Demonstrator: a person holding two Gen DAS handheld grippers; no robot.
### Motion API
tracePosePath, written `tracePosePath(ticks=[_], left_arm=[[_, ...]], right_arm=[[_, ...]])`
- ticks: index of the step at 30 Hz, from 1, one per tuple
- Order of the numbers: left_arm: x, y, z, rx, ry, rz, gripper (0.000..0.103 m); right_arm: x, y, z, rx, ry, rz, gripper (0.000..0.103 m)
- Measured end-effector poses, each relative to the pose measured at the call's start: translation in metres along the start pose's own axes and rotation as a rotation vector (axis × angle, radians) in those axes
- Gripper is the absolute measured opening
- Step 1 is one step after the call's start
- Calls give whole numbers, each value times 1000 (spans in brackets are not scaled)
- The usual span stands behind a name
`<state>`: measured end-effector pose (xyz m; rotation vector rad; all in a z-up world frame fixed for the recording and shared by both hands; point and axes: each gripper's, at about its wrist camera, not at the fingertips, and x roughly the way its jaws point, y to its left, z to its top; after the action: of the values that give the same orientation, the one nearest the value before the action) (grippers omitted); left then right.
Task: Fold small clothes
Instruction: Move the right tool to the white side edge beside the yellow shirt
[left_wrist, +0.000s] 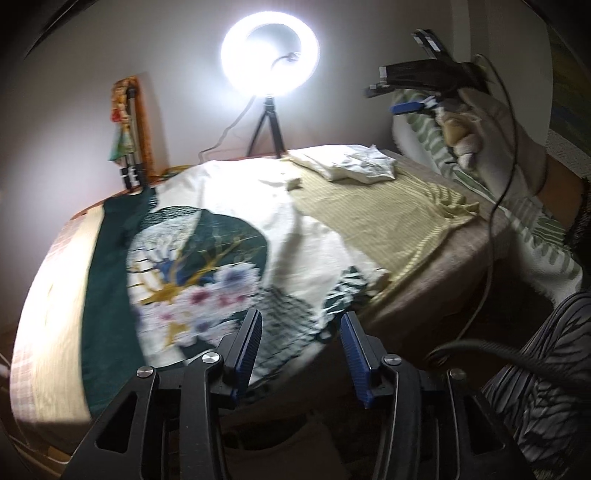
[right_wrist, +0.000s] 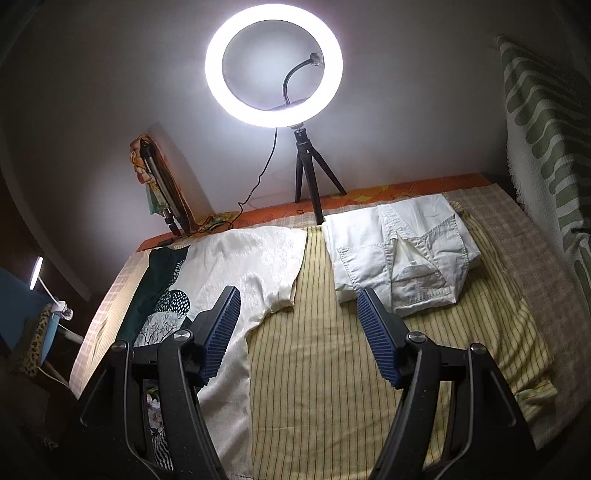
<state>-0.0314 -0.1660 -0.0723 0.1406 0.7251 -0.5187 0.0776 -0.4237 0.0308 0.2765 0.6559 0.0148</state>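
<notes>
Printed shirt (left_wrist: 207, 266): motion blur is smearing its floral pattern across the lower left of the left wrist view; the near hem is disappearing behind the left gripper (left_wrist: 301, 350).
Right gripper (left_wrist: 402, 79): showing only as a blurred dark shape at the upper right of the left wrist view, so its jaw gap is not reading there.
Shirt in the right wrist view (right_wrist: 236, 288): its lower part is running off the bottom edge, and the printed side is hiding behind the left finger (right_wrist: 219, 339).
Folded white garment (right_wrist: 399, 254): its near edge is slipping behind the right finger (right_wrist: 380, 339).
Label on the white garment (right_wrist: 412, 271): too small to read.
</notes>
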Motion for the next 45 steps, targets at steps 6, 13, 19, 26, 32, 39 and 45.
tracePosePath(ticks=[6, 13, 19, 26, 32, 39, 45], left_arm=[[22, -23, 11, 3, 25, -28, 46], [47, -32, 14, -42, 34, -65, 54], [71, -39, 14, -82, 61, -112, 54], [100, -58, 23, -31, 84, -116, 54], [125, -72, 34, 39, 95, -92, 54], [150, -67, 37, 27, 128, -91, 35], [154, -42, 43, -102, 125, -191, 2]], right_arm=[[35, -3, -6, 0, 48, 26, 69], [75, -10, -6, 3, 100, 50, 69], [118, -25, 2, 55, 133, 72, 69], [178, -32, -2, 116, 205, 131, 69], [220, -26, -8, 123, 273, 139, 69], [247, -28, -7, 145, 304, 141, 69], [257, -20, -8, 128, 313, 139, 69]])
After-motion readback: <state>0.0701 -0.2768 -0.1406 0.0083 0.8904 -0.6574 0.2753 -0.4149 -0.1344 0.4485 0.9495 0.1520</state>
